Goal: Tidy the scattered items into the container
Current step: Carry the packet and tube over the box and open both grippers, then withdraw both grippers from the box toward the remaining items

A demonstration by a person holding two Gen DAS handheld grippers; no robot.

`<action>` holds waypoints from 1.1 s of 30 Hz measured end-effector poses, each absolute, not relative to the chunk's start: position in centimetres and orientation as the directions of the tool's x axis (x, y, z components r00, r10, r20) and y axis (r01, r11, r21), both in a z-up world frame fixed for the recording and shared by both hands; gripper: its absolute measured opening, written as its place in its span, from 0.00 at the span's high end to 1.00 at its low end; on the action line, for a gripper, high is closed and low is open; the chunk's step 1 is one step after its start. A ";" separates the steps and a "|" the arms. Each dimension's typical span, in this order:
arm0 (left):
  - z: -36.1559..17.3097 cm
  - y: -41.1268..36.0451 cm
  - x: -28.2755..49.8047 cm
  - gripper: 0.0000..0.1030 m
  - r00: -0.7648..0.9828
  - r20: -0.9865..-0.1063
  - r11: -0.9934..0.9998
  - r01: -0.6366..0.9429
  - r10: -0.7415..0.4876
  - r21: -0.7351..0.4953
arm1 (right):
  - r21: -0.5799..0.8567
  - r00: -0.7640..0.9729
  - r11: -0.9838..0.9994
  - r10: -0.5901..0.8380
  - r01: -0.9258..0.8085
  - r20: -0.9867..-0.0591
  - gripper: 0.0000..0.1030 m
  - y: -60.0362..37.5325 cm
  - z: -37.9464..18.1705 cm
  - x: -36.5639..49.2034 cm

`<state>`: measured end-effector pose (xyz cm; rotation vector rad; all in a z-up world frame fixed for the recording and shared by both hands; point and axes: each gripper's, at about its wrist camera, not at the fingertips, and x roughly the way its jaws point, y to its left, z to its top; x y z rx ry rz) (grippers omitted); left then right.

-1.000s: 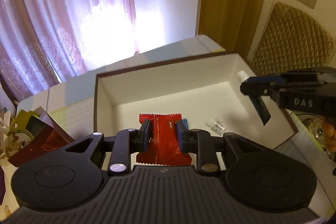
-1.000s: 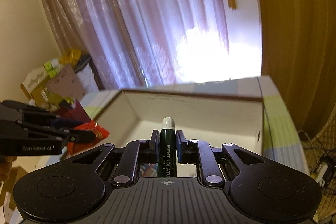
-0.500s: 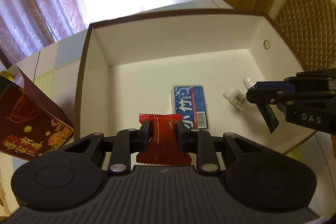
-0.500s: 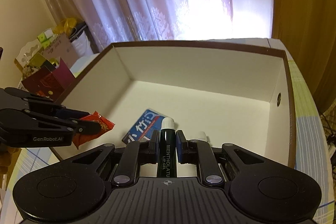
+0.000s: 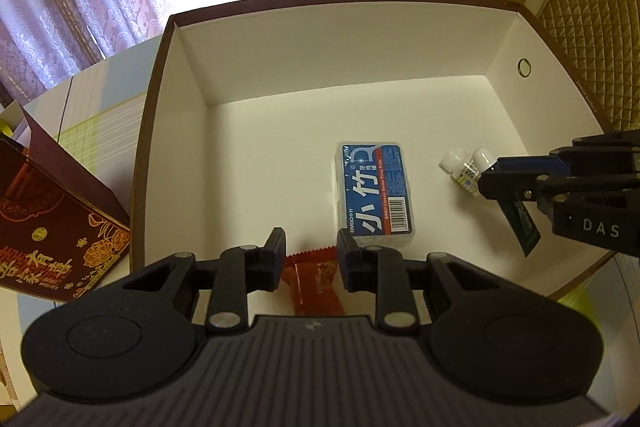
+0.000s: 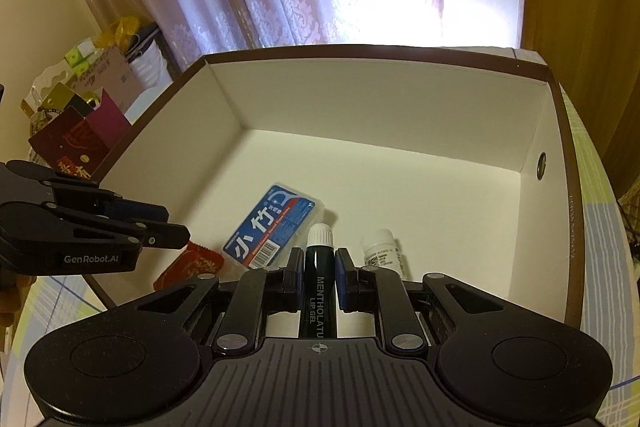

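1. Nearest to the left wrist camera, over the front part of the box [image 5: 156, 131]: left gripper [image 5: 311, 259] spread apart, with the red snack packet [image 5: 314, 281] lying loose below between the fingers, seemingly released onto the box floor; gripper body marked "GenRobot.AI" in the right wrist view.
2. Nearest to the right wrist camera: right gripper [image 6: 319, 277] pressed onto a dark green lip gel tube [image 6: 319, 283] with a white cap, held above the box floor; not put down yet. Readable on the tube: "MENTHOLATU" and "LIP GEL". On the side of this gripper, seen from the left view: "DAS".
3. A little further, flat on the white floor of the box: blue floss pick case [image 5: 374, 195] with large white Chinese characters, a barcode and small English print, partly readable as "Classic Dental Floss Picks".
4. Beside it, toward the right wall: small white bottle [image 6: 382, 251] lying down, label too small to read.
5. Outside the box, on the left: dark red gift bag [image 5: 52, 235] with gold Chinese writing; unclear if part of the job.
6. Judged progress: three things inside, the tube remaining to drop; table around the box mostly hidden, so other leftovers impossible to tell.
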<state>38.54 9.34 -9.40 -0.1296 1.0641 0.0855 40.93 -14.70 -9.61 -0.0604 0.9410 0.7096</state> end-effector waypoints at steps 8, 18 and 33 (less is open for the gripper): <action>-9.2 9.5 38.3 0.74 0.488 -0.873 0.988 -0.138 0.007 -0.070 | 0.251 0.345 0.768 0.520 -0.589 -0.781 0.82 -14.2 -9.8 41.0; -8.6 9.3 38.1 0.60 0.495 -0.869 0.987 -0.143 0.008 -0.073 | 0.255 0.329 0.758 0.525 -0.601 -0.785 0.00 -14.3 -9.0 40.5; -7.7 8.6 37.5 0.23 0.512 -0.859 0.988 -0.137 0.008 -0.072 | 0.168 0.357 0.774 0.458 -0.610 -0.814 0.00 -14.7 -7.7 39.2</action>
